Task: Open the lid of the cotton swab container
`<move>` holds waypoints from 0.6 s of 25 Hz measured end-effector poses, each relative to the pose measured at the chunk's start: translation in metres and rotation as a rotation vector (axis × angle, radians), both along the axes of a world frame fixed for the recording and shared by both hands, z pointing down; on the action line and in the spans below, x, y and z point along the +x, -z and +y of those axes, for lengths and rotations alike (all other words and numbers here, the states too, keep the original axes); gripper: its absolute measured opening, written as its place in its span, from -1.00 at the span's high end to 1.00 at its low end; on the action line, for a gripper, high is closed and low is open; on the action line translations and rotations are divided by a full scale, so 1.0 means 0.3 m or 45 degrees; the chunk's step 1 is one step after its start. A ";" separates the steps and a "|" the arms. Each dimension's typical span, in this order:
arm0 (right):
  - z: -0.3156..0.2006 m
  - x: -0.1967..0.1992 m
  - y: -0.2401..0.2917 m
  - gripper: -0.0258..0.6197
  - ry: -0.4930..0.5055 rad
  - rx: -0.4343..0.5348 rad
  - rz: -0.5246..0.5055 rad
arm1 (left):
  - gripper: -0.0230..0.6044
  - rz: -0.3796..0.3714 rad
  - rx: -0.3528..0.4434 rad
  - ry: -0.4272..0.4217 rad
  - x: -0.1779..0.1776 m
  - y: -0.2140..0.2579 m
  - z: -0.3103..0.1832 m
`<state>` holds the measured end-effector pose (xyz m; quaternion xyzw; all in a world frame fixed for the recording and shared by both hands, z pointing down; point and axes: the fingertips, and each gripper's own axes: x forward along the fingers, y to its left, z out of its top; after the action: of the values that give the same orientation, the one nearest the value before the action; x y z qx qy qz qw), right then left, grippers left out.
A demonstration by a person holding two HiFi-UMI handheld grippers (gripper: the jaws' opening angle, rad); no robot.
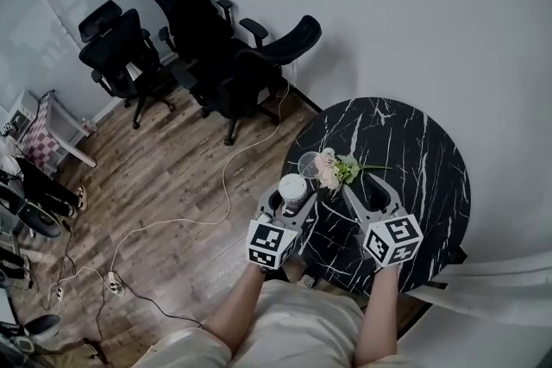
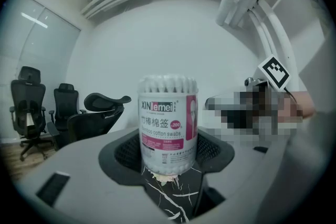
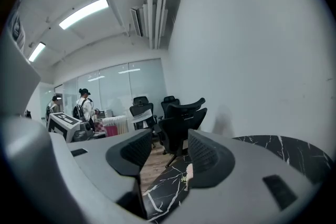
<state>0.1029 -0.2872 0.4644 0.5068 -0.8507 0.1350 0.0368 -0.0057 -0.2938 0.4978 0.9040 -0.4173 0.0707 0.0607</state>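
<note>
Container (image 2: pixel 167 118) seemingly in left gripper (image 2: pixel 168 153); right gripper (image 3: pixel 169 157) empty

There is one table (image 1: pixel 423 151), one cotton swab container (image 1: pixel 292 188), one flower bunch (image 1: pixel 335 170) and one clear cup (image 1: pixel 308 162). Four black office chairs (image 1: pixel 129 56) and two people (image 3: pixel 84 105) are beyond.

Head view, bottom centre: the left forearm (image 1: pixel 237 306) and right forearm (image 1: pixel 378 319) reach up the frame side by side, both bare. The left tongs (image 1: pixel 291 201) clamp the cotton swab container (image 2: pixel 167 123) upright, a pad on either flank. Just to their right, the right tongs (image 1: pixel 366 187) gape with nothing between the jaws.
</note>
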 end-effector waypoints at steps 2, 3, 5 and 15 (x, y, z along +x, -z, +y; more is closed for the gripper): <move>0.004 0.007 -0.004 0.22 -0.003 -0.007 -0.012 | 0.09 0.000 -0.002 0.001 0.000 -0.003 0.005; 0.005 0.011 -0.004 0.24 -0.006 -0.007 -0.018 | 0.09 -0.001 -0.003 0.002 0.001 -0.004 0.006; 0.006 0.018 0.001 0.29 -0.015 -0.001 -0.025 | 0.09 -0.006 -0.004 -0.002 0.005 -0.004 0.009; 0.011 0.037 0.011 0.62 -0.044 0.018 -0.053 | 0.09 -0.017 -0.001 -0.031 0.034 -0.005 0.017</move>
<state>0.1139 -0.2840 0.4612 0.5187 -0.8433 0.1401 0.0131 0.0047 -0.2886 0.4994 0.9085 -0.4065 0.0777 0.0573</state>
